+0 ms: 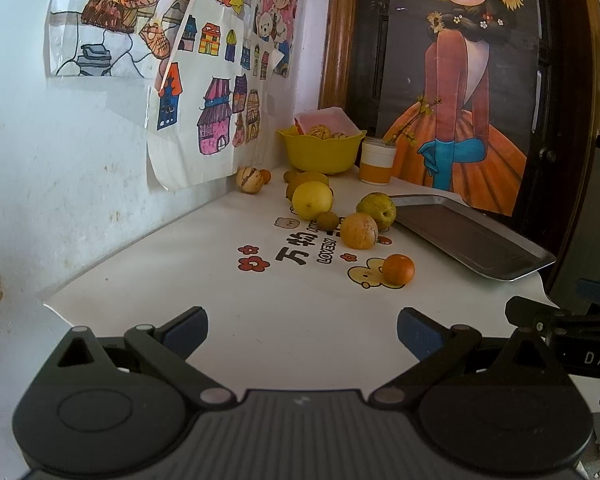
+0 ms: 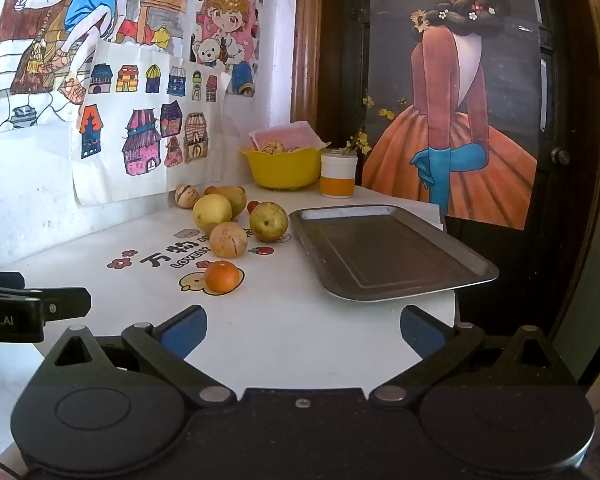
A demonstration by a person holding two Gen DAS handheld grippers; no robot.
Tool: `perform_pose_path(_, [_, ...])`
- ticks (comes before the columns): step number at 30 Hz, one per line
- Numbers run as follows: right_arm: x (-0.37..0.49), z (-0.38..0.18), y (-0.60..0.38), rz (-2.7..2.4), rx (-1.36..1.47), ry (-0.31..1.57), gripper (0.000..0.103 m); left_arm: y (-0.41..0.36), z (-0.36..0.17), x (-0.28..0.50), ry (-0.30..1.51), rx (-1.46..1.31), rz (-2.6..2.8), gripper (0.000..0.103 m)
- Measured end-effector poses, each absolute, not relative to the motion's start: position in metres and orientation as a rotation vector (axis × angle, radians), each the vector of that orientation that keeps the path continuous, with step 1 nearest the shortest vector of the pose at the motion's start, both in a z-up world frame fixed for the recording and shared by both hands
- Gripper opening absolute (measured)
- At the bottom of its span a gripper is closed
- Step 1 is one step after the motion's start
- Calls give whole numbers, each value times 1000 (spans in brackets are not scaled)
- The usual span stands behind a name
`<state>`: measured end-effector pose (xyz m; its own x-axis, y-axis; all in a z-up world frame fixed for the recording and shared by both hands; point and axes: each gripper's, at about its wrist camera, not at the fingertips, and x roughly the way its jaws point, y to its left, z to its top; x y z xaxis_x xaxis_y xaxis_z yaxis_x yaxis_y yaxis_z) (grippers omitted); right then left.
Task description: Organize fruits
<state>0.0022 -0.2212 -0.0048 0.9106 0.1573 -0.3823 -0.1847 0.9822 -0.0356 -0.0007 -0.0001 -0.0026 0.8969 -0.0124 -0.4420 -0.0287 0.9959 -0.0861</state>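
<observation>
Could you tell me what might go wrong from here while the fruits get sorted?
1. The grey metal tray overhangs the white table at its near corner; loading that end might tip it.
2. The round fruits, like the small orange tangerine, could roll off when nudged.
3. The open left gripper and open right gripper sit close together and might collide.

place: home, lived-in room corner | evidence: hand-coloured children's drawings [image 2: 140, 92] taped to scuffed white wall | white table [image 2: 280, 340] with cartoon print below the drawings | painted girl poster [image 2: 456, 92] on dark wooden door right of the drawings | yellow bowl [image 2: 284, 170], cup [image 2: 338, 176], metal tray [image 2: 384, 256], loose fruit [image 2: 228, 220] on table
</observation>
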Motion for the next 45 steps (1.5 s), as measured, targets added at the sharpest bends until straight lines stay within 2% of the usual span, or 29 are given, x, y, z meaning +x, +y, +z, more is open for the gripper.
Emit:
perform_pose_path(28, [7,-4,-219,204,-64,391,102,0,-3,8,505,-89,26,103])
perform_pose_path(37, [70,31,-238,463,9,424,102,2,20,47,507,-19,-58,103])
perform_pose_path(45, [154,72,-238,696,80,533,102,-38,19,89,553,78,-223,103])
